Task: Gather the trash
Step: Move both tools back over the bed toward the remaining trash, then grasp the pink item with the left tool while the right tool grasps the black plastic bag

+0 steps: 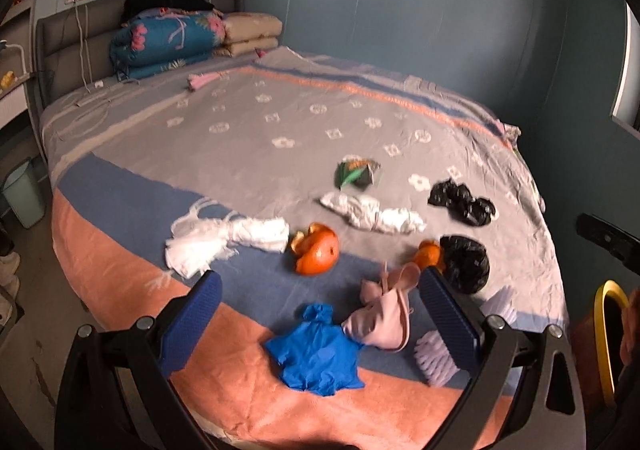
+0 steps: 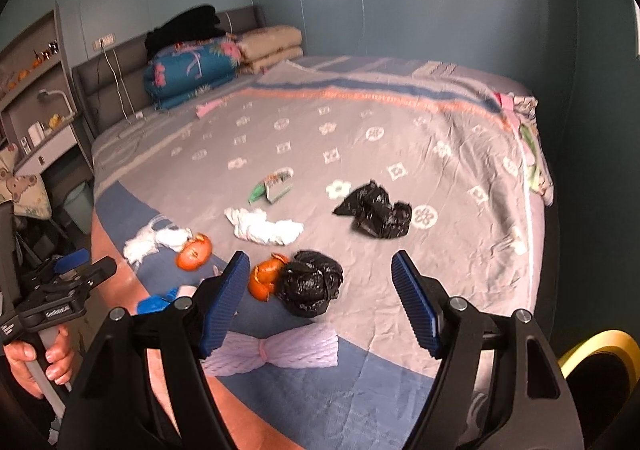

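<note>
Trash is strewn over the near half of a bed. In the left wrist view my left gripper (image 1: 320, 290) stands open above a crumpled blue glove (image 1: 316, 354) and a pink rag (image 1: 384, 314); orange peel (image 1: 316, 248), white tissue (image 1: 224, 240) and black bags (image 1: 466, 262) lie beyond. In the right wrist view my right gripper (image 2: 320, 282) is open, nothing between its fingers; a black bag (image 2: 310, 282) and orange peel (image 2: 264, 278) lie just past the tips, a pale foam net (image 2: 276, 350) beneath them. A second black bag (image 2: 376, 210) and a green wrapper (image 2: 272, 186) sit farther back.
A yellow-rimmed bin (image 2: 600, 366) stands at the bed's near right corner. Folded quilts (image 1: 168, 42) pile against the headboard. A pale green bin (image 1: 24, 194) and shelves (image 2: 36, 98) are on the left. A hand (image 2: 36, 362) holds the left gripper's handle.
</note>
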The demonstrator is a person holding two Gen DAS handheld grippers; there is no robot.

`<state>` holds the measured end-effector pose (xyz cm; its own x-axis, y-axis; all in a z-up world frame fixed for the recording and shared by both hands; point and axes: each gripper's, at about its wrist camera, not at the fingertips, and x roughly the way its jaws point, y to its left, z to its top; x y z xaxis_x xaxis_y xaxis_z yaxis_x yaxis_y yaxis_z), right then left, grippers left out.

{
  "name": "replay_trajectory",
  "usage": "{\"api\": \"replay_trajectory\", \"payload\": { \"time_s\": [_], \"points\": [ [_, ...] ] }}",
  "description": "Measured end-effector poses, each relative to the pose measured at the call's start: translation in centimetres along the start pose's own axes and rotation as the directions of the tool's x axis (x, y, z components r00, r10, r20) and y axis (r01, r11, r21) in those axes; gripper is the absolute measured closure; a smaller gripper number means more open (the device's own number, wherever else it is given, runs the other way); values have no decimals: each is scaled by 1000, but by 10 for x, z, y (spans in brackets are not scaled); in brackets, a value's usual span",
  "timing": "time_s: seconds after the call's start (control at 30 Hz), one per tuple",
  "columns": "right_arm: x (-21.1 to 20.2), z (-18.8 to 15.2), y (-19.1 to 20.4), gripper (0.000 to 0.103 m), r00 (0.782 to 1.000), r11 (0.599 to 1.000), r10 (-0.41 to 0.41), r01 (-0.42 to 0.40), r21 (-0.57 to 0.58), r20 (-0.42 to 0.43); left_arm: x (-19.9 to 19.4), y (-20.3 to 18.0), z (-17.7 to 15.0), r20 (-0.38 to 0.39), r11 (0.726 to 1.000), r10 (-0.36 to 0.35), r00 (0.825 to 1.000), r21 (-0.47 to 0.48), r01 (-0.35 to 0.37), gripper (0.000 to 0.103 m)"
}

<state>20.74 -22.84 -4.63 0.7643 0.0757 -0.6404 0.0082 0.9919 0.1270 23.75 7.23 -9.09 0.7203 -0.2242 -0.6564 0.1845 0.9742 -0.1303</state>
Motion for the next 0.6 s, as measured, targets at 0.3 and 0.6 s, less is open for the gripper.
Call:
{"api": "replay_trajectory", "payload": {
  "time_s": [0.3,0.6],
  "points": [
    [70,-8,-3,33,991,999,-31,27,-29,-131,38,-20,-9,-77,998,-45,996,41,48,8],
    [136,-8,-6,33,952,999,-9,-3,-40,-307,75,-42,-14,-159,992,-65,985,94,81,8]
  ]
}}
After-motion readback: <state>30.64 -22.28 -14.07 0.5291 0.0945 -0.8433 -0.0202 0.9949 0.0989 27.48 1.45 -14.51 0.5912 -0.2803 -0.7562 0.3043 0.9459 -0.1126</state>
